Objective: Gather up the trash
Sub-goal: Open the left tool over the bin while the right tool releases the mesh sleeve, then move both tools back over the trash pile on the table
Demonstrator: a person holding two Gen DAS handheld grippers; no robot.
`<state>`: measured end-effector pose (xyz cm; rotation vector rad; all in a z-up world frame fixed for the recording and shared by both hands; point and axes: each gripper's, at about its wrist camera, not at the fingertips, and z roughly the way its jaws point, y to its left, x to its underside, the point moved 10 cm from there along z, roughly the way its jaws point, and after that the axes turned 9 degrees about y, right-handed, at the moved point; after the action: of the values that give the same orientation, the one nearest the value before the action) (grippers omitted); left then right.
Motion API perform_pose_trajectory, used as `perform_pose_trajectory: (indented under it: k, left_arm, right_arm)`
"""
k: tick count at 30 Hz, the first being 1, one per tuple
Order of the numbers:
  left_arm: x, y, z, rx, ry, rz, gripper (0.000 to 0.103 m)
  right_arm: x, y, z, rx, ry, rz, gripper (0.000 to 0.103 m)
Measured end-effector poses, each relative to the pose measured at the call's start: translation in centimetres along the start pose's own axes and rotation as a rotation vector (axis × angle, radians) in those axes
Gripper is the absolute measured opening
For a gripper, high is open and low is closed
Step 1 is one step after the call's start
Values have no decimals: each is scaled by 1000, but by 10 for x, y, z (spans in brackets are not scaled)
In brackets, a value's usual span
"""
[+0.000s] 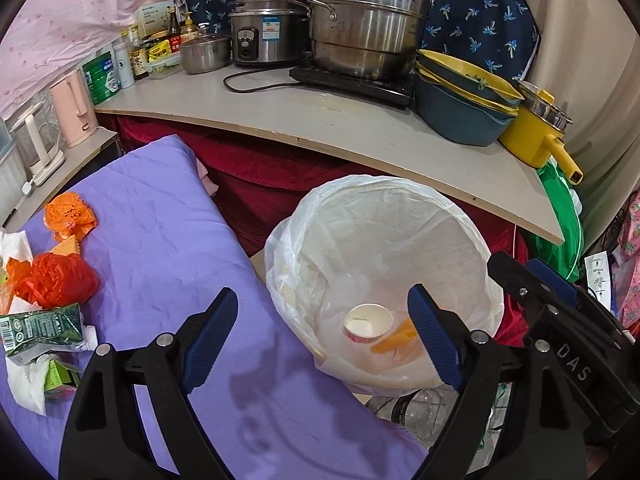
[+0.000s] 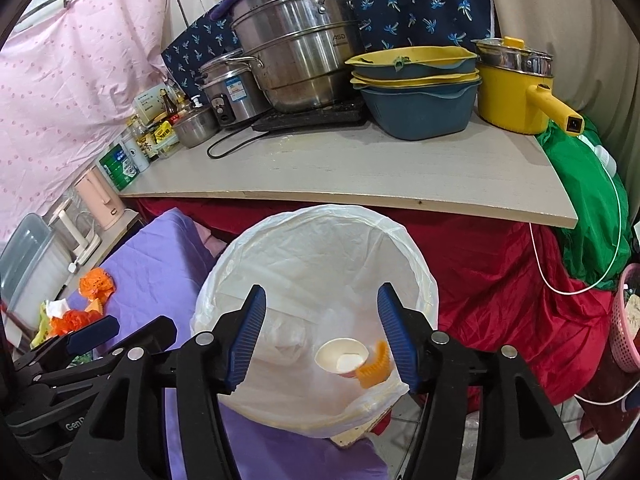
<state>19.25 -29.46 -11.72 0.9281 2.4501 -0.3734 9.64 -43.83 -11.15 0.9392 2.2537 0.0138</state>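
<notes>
Pots (image 1: 360,36) behind lined bin (image 1: 460,216)

light: you get bright, even indoor | shadow: soft below your left gripper (image 1: 320,344) | edges: fisheye-bent, dark corners | focus: sharp

- The letters "DAS" are showing in white on the black body of the right gripper (image 1: 576,360), seen from the left wrist view.
- "ASD" is showing on the wall of the steel steamer pot (image 2: 296,40).
- "Gen", cut off, is showing on the left gripper (image 2: 74,426).
- Bottle, tin and packet labels are staying too small to read.
</notes>
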Motion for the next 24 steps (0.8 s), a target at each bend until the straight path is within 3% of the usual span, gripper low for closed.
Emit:
perform_pose_trajectory:
  k: [13,15,24]
  left_arm:
    - [8,49,-36,-30,-43,-85,83]
    - [11,63,-45,-42,-54,-109,88]
    - [38,134,-72,-92,-70,-224,89]
  right_arm:
    - [2,48,-25,-45,-38,-56,65]
    - [5,63,-27,-60,-37,-74,66]
    - [30,137,-27,-134,-1,-193,66]
